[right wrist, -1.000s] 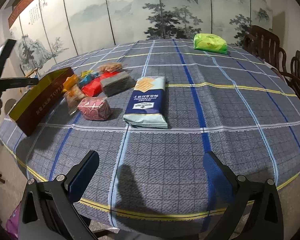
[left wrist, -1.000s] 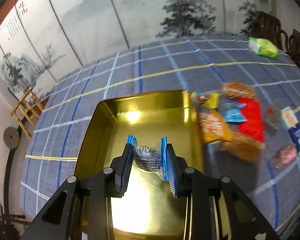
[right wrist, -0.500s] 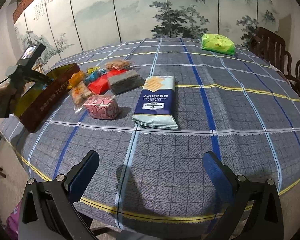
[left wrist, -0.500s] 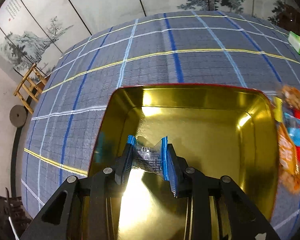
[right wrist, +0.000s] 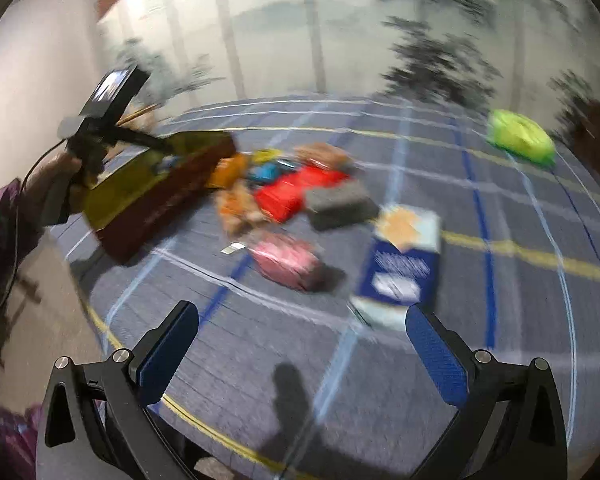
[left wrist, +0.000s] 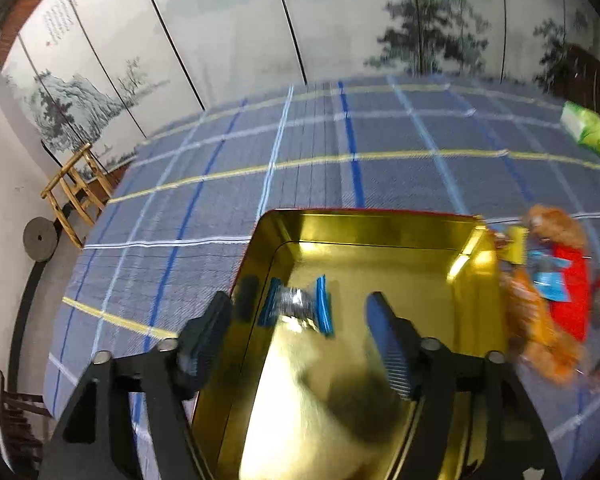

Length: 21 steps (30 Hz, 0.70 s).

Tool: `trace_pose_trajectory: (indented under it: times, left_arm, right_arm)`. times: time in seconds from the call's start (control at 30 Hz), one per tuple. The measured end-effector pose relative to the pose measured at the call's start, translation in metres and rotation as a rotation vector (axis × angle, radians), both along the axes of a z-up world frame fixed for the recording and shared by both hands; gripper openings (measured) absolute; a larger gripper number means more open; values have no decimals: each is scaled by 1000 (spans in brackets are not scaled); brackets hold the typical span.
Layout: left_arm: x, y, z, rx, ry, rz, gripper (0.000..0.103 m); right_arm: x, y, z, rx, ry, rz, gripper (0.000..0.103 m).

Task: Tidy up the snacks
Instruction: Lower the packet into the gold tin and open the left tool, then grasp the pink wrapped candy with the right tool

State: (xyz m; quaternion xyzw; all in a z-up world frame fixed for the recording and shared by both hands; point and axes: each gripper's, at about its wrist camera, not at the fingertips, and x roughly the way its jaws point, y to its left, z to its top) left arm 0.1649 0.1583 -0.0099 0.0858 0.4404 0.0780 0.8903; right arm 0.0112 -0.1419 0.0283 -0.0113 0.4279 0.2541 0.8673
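While the left tool [left wrist: 300, 322] hangs over the gold tin [left wrist: 380, 240] with its jaws spread wide, a small blue-edged candy [left wrist: 296, 308] lies between them, free of both pads and seemingly on the tin's floor, so the step in hand looks like the drop-off of one snack. That wrapped piece appears to be the only thing inside the tin; the rest of its shiny floor shows only reflections. Just beside the tin's right wall lies the loose pile on the tabletop [left wrist: 340, 140]: an orange packet [left wrist: 528, 304], a red packet [left wrist: 572, 292] and a small blue wrapper [left wrist: 548, 276], all blurred. From the right wrist view, the right tool [right wrist: 300, 356] is released and holding nothing, low over the near edge, with the pink packet [right wrist: 288, 260] and the navy cracker pack [right wrist: 400, 268] ahead of it and a green bag [right wrist: 518, 138] well apart at the far side. Next, judging by this, one tool should go to the pile, straddle a single packet and close on it without dragging its neighbours.
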Motion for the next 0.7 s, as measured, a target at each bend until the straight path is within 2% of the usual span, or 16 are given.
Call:
trace_pose_trajectory:
  times: [0.13, 0.2, 0.3, 0.37, 0.53, 0.6, 0.63, 0.67, 0.7]
  left_arm:
    - [-52, -11, 22, -40, -68, -39, 86]
    - [-76, -13, 27, -57, -80, -46, 86]
    - [-107, -13, 28, -87, -81, -41, 86]
    - [-126, -11, 28, -111, -79, -26, 86]
    - [-151, -10, 25, -127, -57, -4, 86]
    - [-155, -10, 23, -134, -45, -5, 86]
    - [-157, -11, 21, -135, -39, -8, 86]
    - [-157, -12, 20, -135, -35, -9, 86]
    - [-158, -13, 19, -135, -31, -9, 86]
  right_arm:
    - [23, 23, 3, -64, -32, 197, 102]
    - [37, 32, -2, -111, -19, 279, 100]
    - [53, 39, -9, -148, 22, 383, 91]
    - [61, 43, -15, -165, 45, 445, 81]
    - [73, 52, -31, -216, 116, 559, 73]
    - [76, 56, -38, -236, 144, 586, 60]
    - [80, 59, -44, -252, 182, 597, 46]
    - [84, 59, -44, -236, 181, 595, 40]
    - [87, 60, -44, -214, 214, 590, 38]
